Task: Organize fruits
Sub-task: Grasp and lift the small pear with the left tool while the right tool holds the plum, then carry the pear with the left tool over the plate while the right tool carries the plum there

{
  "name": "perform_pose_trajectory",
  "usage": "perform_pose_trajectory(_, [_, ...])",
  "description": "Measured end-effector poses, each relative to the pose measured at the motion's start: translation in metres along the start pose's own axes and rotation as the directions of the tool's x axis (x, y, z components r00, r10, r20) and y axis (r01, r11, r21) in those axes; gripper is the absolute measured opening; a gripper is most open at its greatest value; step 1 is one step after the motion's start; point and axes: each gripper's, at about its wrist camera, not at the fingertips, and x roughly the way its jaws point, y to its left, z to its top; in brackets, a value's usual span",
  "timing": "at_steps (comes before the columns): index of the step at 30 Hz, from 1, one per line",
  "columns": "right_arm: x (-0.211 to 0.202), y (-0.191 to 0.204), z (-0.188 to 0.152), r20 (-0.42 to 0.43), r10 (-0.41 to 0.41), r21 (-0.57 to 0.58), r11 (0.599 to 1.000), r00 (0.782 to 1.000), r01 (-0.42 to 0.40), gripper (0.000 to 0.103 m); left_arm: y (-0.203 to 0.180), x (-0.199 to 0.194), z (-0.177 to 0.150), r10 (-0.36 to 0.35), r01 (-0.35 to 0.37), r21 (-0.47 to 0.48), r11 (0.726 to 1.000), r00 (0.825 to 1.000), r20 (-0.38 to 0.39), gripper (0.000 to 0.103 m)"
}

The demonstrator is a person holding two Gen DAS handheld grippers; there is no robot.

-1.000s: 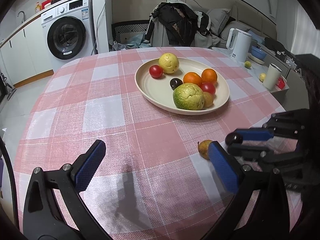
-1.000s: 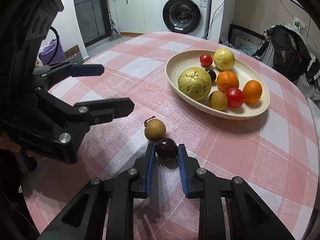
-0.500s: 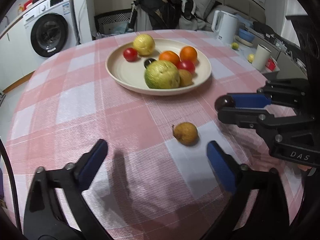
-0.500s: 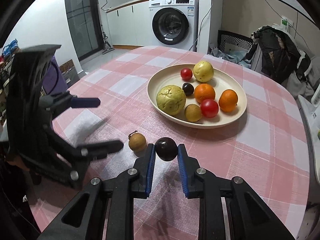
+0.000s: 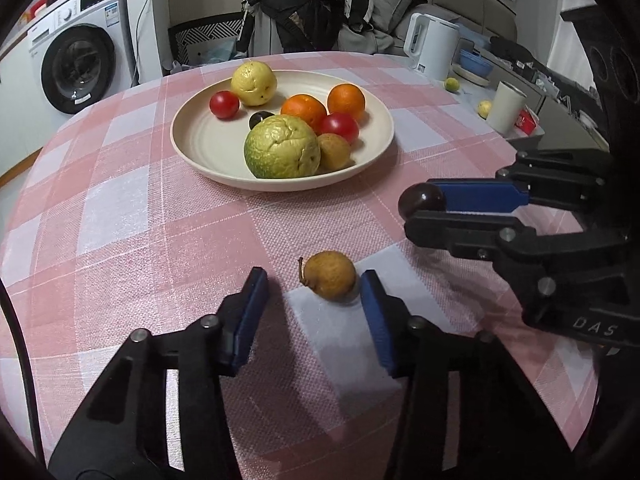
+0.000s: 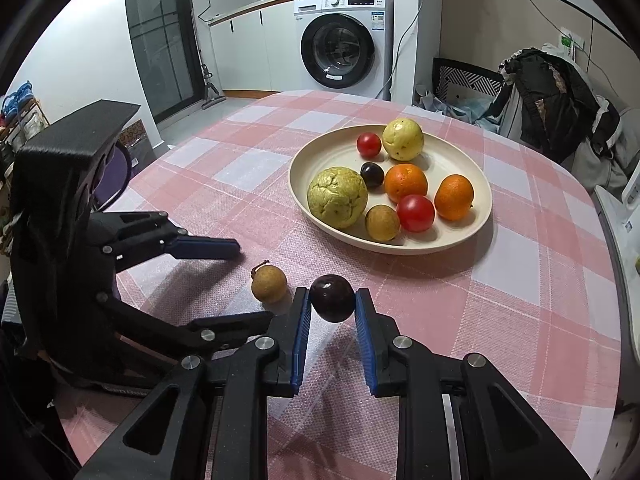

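Blue pads of the left gripper [image 5: 312, 280] are closing around a small brown fruit [image 5: 329, 275] that lies on the pink checked surface [image 5: 120, 220]; the right pad is just beside it, the left pad still apart. The right gripper [image 6: 333, 300] is clamped on a dark round fruit [image 6: 332, 298], held just above the cloth beside the brown one. Beyond them a cream plate [image 5: 200, 152] carries a large green fruit [image 5: 282, 146], two oranges, two red fruits and a yellow one.

Washing machine [image 6: 346, 46] by far wall, white kettle [image 5: 430, 46] & clothes heap [image 5: 308, 12] behind table.
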Motion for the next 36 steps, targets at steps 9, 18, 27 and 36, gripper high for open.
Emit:
perform_pose_trajectory(9, [0.000, -0.002, 0.000, 0.000, -0.004, 0.003, 1.000, 1.000, 0.004, 0.023, 0.002, -0.001, 0.001, -0.019, 0.019, -0.006, 1.000, 1.000, 0.004, 0.025])
perform_pose_trajectory(18, [-0.001, -0.007, -0.001, 0.007, -0.007, 0.017, 1.000, 1.000, 0.007, 0.023, 0.002, -0.007, 0.000, -0.019, 0.019, -0.006, 1.000, 0.999, 0.031, 0.025])
perform_pose_trajectory(27, [-0.005, -0.022, 0.000, 0.036, -0.003, 0.078, 0.997, 0.999, 0.000, 0.023, 0.009, -0.028, 0.008, 0.004, -0.001, -0.026, 1.000, 0.994, 0.110, 0.025])
perform_pose_trajectory(36, [-0.013, -0.034, 0.003, 0.105, -0.008, 0.143, 0.990, 0.994, -0.007, 0.023, 0.021, -0.043, 0.018, 0.030, -0.020, -0.055, 0.998, 0.984, 0.175, 0.025])
